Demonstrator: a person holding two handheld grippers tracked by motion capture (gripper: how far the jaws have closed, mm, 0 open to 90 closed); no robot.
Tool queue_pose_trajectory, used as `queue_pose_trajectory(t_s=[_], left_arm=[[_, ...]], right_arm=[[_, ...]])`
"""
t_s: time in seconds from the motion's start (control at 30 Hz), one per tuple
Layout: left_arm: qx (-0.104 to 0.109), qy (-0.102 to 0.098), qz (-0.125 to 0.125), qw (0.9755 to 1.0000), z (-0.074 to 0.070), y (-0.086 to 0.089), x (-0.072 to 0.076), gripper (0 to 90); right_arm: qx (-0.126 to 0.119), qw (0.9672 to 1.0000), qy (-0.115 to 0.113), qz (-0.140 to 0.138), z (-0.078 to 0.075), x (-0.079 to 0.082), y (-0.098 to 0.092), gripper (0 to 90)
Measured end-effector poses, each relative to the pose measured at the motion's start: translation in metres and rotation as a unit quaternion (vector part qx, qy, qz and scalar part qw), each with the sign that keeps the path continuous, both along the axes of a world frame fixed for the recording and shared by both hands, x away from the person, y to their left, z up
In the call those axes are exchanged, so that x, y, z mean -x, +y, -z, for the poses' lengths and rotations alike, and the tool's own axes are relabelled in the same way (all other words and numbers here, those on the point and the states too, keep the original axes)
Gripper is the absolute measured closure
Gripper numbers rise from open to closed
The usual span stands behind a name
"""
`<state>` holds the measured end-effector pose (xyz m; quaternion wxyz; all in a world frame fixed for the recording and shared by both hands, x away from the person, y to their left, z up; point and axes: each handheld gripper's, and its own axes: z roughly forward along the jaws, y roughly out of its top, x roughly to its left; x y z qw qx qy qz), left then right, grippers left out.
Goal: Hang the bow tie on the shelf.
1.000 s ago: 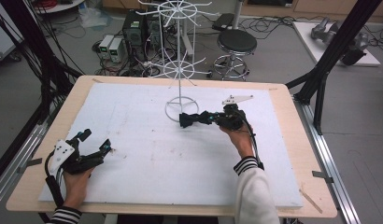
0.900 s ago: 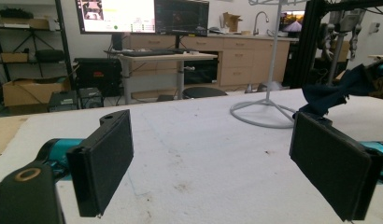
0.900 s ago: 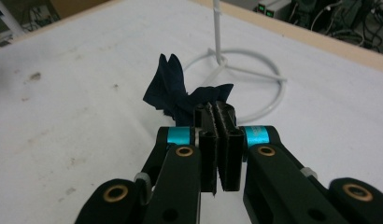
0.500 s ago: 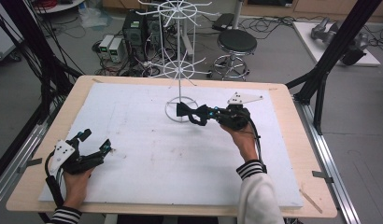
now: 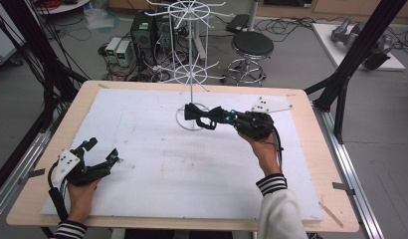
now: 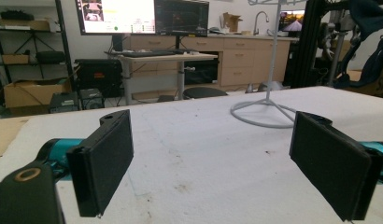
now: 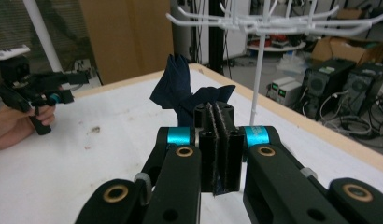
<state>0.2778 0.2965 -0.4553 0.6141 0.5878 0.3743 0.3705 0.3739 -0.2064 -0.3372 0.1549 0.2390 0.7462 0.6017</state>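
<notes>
At the left of the high view, the left gripper (image 5: 102,152) rests low on the white foam board (image 5: 157,184), near its front left corner, held in the person's left hand (image 5: 82,196). Its jaws stand wide apart with nothing between them; in the left gripper view the two black pads (image 6: 105,163) frame bare board, and the wire rack's ring base (image 6: 264,114) sits farther off between them.

Toward the middle, the white wire rack (image 5: 192,74) stands on the board near its far edge, its hooked arms spreading at two levels.

Just right of the rack's pole, the right gripper (image 5: 212,118) points leftward, held above the board by the right hand (image 5: 264,149). Its jaws are pressed together on a dark navy cloth (image 5: 194,110), which bunches out past the tips close beside the rack's pole, over the ring base. In the right gripper view the cloth (image 7: 187,93) fans up from between the closed pads, a strip of it pinched in the seam.
</notes>
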Motion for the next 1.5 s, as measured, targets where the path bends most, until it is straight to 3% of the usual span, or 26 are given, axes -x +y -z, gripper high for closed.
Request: queue_pose_trajectory(t_s=[0.6, 1.2, 1.37, 1.5], left_arm=[[0.001, 0.002, 0.000, 1.0000, 0.000, 0.000, 0.000, 14.0], [0.003, 0.005, 0.000, 1.0000, 0.000, 0.001, -0.001, 14.0], [0.003, 0.005, 0.001, 1.0000, 0.000, 0.001, -0.001, 14.0], [0.003, 0.005, 0.001, 1.0000, 0.000, 0.001, -0.001, 14.0]], right_arm=[[-0.019, 0.9978, -0.063, -0.007, -0.041, 0.013, 0.005, 88.5], [-0.026, 0.9963, -0.079, 0.025, -0.058, -0.002, 0.007, 88.5], [-0.017, 0.9962, -0.078, 0.033, -0.058, -0.007, 0.007, 88.6], [-0.024, 0.9956, -0.076, 0.049, -0.056, -0.013, 0.002, 88.6]])
